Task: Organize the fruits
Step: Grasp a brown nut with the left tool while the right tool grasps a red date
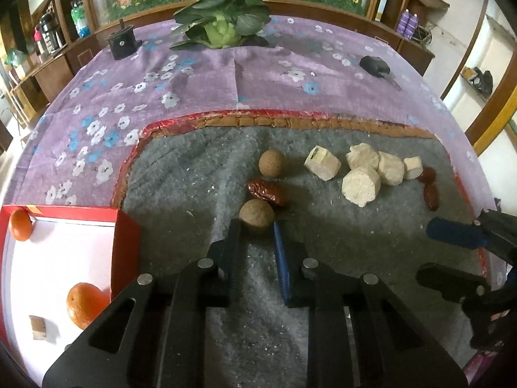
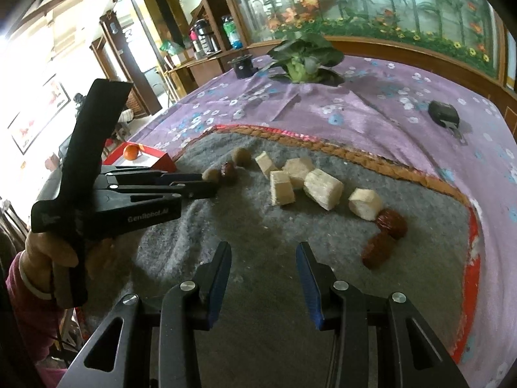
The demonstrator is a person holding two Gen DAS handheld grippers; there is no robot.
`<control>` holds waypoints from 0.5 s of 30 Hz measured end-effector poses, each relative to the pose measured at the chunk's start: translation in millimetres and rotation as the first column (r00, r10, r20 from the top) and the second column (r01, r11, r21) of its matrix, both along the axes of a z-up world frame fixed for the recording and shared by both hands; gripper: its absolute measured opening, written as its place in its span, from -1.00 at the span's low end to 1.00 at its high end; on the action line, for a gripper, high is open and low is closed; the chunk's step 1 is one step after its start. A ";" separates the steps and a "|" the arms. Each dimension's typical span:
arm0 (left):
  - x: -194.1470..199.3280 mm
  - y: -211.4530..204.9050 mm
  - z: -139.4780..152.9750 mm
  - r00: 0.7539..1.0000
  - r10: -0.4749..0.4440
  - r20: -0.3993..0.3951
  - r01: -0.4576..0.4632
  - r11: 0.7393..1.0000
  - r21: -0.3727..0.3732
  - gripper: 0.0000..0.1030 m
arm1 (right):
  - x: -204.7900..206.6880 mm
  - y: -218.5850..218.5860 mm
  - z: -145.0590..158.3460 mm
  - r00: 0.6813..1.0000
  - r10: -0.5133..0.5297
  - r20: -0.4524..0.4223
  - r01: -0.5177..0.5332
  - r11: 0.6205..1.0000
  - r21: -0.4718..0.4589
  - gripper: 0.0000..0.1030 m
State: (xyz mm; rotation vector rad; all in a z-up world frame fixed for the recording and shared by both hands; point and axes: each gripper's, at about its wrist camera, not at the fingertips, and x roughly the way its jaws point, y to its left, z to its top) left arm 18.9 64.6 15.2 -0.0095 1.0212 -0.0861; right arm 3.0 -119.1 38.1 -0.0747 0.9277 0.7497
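On the grey felt mat (image 1: 200, 174), my left gripper (image 1: 257, 226) has its fingers on either side of a round brown longan (image 1: 257, 213); it seems shut on it. A second longan (image 1: 271, 163) and a red date (image 1: 266, 192) lie just beyond. Several pale sugarcane chunks (image 1: 358, 186) lie to the right, with two dates (image 1: 429, 187) past them. My right gripper (image 2: 263, 252) is open and empty over the mat, short of the chunks (image 2: 323, 189) and dates (image 2: 384, 236). The left gripper (image 2: 206, 184) shows there at the longan (image 2: 211, 174).
A red box (image 1: 126, 226) with a white inside holds two oranges (image 1: 84, 304) at the left. A cabbage-like green (image 1: 223, 22), a black cylinder (image 1: 122, 43) and a black key fob (image 1: 374, 64) lie on the purple floral cloth behind.
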 end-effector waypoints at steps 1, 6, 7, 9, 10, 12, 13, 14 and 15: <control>-1.0 -0.1 0.9 1.000 0.002 0.002 -0.002 1.000 0.002 -0.64 | 0.9 3.5 0.1 1.000 0.007 0.002 -0.007 1.000 -0.007 -0.22; -10.3 5.9 10.7 0.999 0.019 0.028 -0.019 1.000 -0.001 -0.64 | 5.1 17.1 0.8 0.999 0.032 -0.011 -0.032 0.999 -0.004 -0.21; -12.4 7.0 12.2 0.999 0.022 0.030 -0.022 1.000 -0.001 -0.64 | 6.4 20.3 0.8 0.999 0.038 -0.016 -0.038 0.999 -0.002 -0.21; -20.6 12.5 19.4 0.998 0.040 0.042 -0.040 0.999 -0.006 -0.64 | 9.2 30.0 1.1 0.998 0.054 -0.012 -0.054 0.999 -0.009 -0.21; -23.6 14.3 21.5 0.998 0.045 0.046 -0.044 0.999 -0.011 -0.64 | 10.4 35.4 1.2 0.998 0.062 -0.009 -0.062 0.998 -0.012 -0.21; -32.6 20.0 28.2 0.997 0.062 0.054 -0.062 0.998 -0.016 -0.64 | 14.5 49.4 0.7 0.996 0.089 -0.015 -0.089 0.996 -0.004 -0.21; -36.3 22.4 30.5 0.996 0.071 0.057 -0.071 0.997 -0.017 -0.64 | 15.8 54.9 0.1 0.995 0.101 -0.017 -0.101 0.995 -0.001 -0.21; -41.1 25.2 33.1 0.995 0.079 0.062 -0.078 0.997 -0.022 -0.64 | 17.3 61.8 -0.6 0.993 0.116 -0.014 -0.116 0.993 -0.005 -0.22; -44.5 27.3 34.7 0.994 0.083 0.064 -0.082 0.996 -0.024 -0.64 | 18.9 69.9 -1.3 0.992 0.129 -0.002 -0.129 0.991 -0.020 -0.22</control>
